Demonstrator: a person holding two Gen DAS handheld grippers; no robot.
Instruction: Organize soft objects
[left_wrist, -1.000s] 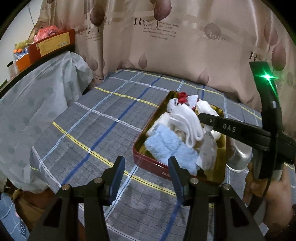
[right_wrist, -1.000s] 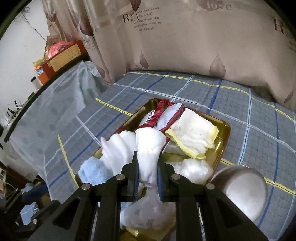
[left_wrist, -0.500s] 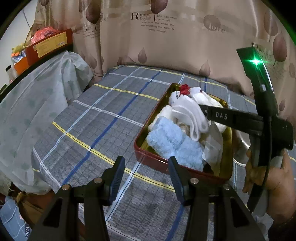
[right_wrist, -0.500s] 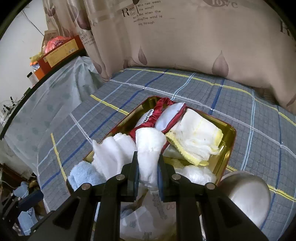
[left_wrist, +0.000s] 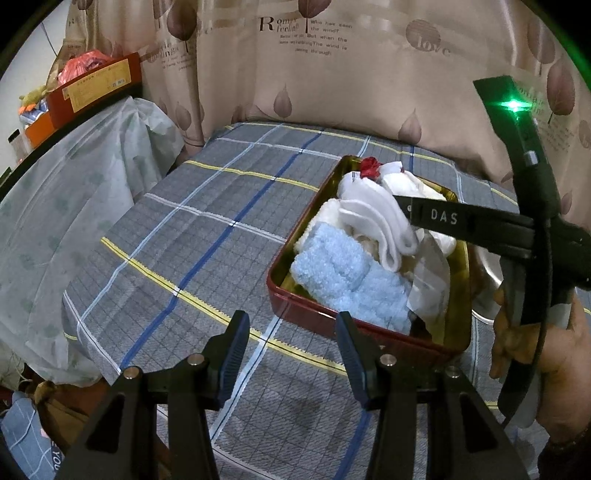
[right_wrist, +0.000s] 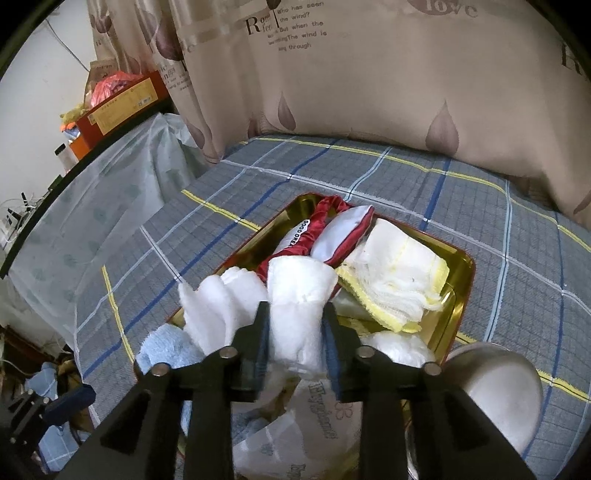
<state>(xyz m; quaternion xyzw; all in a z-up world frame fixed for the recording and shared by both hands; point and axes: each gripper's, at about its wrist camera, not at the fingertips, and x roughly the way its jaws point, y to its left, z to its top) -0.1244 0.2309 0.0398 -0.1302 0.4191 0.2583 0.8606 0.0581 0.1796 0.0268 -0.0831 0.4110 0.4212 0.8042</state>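
Right gripper (right_wrist: 295, 325) letting go of a white cloth (right_wrist: 299, 291) over the tin tray (right_wrist: 463, 291)

Nearest in the right wrist view, the jaws are opening with the folded white cloth between the blue pads; the cloth looks light, limp and compressible, likely to sag and unfold, so a pinch across a thick fold should hold better than one at a loose edge. Beyond it lie a yellow-edged gauze cloth (right_wrist: 399, 284) and a red-trimmed pouch (right_wrist: 332, 232), details this view alone gives, along with a steel bowl (right_wrist: 498, 384) just beside the tray. The left wrist view shows instead its own left gripper (left_wrist: 291, 350) spread and empty above the plaid bedsheet (left_wrist: 207, 236), the fluffy blue towel (left_wrist: 347, 277) at the tray's near end, and the hand (left_wrist: 535, 343) that carries the right tool.
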